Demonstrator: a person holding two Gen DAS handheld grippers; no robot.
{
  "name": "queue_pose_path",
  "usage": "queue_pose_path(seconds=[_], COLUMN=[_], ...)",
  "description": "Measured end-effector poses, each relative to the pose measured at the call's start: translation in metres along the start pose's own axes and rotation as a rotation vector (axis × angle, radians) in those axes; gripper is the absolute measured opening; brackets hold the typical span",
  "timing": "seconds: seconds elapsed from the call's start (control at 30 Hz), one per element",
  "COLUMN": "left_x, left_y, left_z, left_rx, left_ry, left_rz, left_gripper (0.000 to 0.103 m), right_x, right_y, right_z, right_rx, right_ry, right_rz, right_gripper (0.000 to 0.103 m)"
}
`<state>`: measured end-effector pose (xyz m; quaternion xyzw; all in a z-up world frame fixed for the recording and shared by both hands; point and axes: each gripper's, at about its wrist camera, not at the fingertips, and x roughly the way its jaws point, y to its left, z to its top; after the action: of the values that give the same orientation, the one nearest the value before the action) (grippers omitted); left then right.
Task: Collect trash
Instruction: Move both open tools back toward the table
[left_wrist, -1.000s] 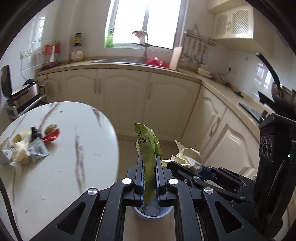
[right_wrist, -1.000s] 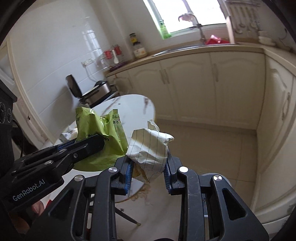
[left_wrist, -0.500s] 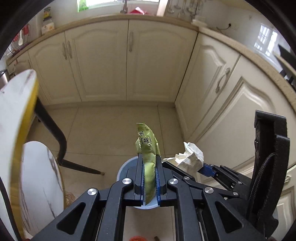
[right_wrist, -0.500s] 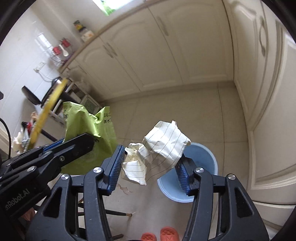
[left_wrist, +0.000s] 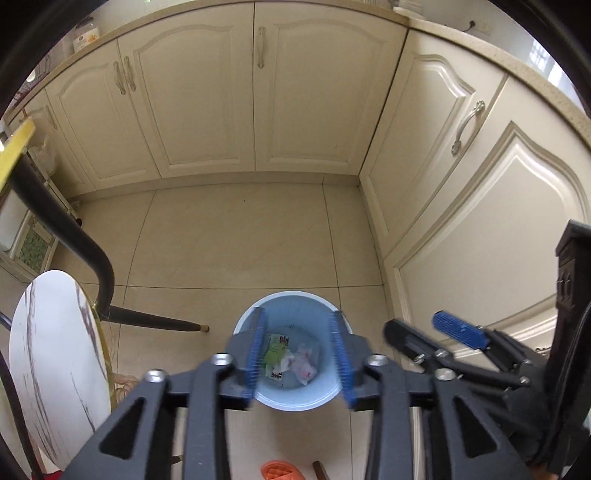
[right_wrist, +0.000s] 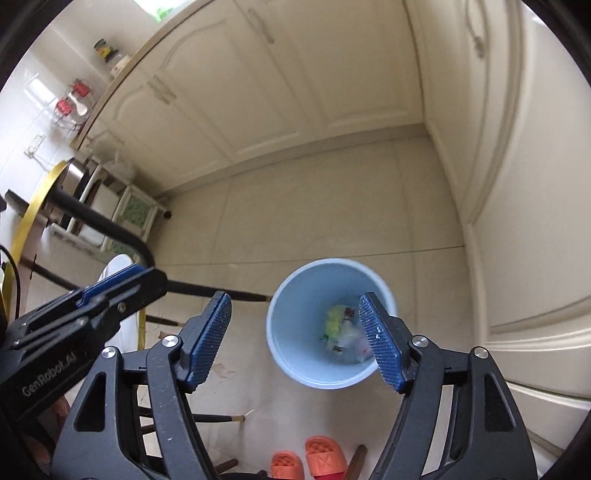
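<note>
Both loads have been dropped since 0.5 s ago: green wrapper (left_wrist: 274, 353) & crumpled paper (left_wrist: 306, 363) are now seen inside blue bin (left_wrist: 295, 302). Left tongs (left_wrist: 298, 360) & right tongs (right_wrist: 300, 338) are spread wide, empty. Such scraps are judged light, soft, best pinched at an edge.

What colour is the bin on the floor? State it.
Light blue. The bin shows best in the right wrist view, standing on the beige floor tiles.
</note>
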<state>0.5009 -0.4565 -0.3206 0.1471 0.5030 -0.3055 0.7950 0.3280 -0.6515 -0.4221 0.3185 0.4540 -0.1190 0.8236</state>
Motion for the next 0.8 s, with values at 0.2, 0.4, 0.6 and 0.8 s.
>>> queue_pose_path(seconds=[0.2, 0.4, 0.6, 0.8], left_x=[-0.064, -0.164, -0.278, -0.37], left_y=[-0.013, -0.027, -0.016, 0.007], left_z=[-0.02, -0.046, -0.105, -0.187], left_rx=[0.013, 0.024, 0.013, -0.074], left_ry=[-0.099, -0.287, -0.501, -0.655], left_rz=[0.054, 0.146, 0.265, 0.389], left_gripper=[0.063, 0.084, 0.102, 0.102], right_x=[-0.049, -0.132, -0.218, -0.283], right_y=[0.008, 0.046, 0.108, 0.18], right_z=[-0.002, -0.01, -0.035, -0.068], right_rx=[-0.023, -0.103, -0.227, -0.358], right_ry=[-0.085, -0.225, -0.375, -0.486], right_rz=[0.016, 0.035, 0.071, 0.148], right_gripper=[0.07, 0.078, 0.095, 0.103])
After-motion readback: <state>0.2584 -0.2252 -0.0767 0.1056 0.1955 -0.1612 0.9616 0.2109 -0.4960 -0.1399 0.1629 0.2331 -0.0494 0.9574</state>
